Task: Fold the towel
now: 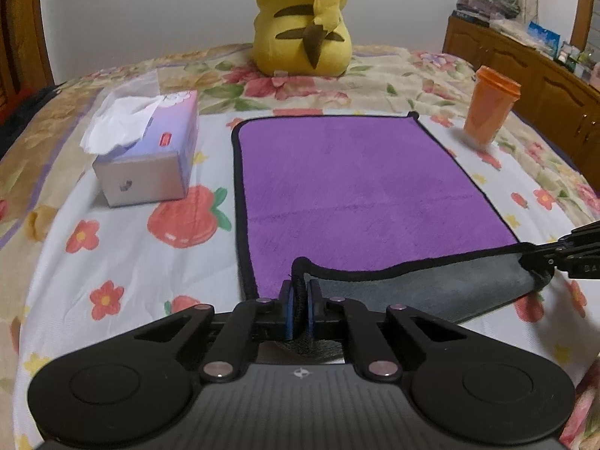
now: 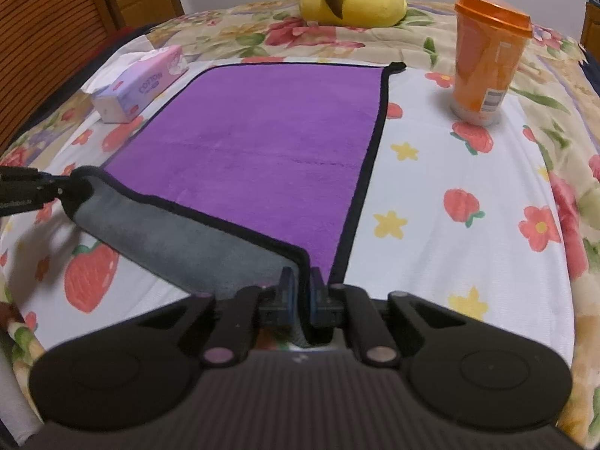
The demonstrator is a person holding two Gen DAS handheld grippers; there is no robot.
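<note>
Grey underside of the towel turned up along the near hem, left gripper and right gripper each pinched tight on a near corner. First fold barely begun: purple face flat on the bedsheet, far hem not yet met. Open room straight ahead; tissue box left, orange cup right, probably clear. Yellow plush beyond the far edge

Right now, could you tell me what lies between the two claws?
The lifted near edge of the purple towel, grey underside showing, spans from the left claw to the right claw; both wrist views show it.
</note>
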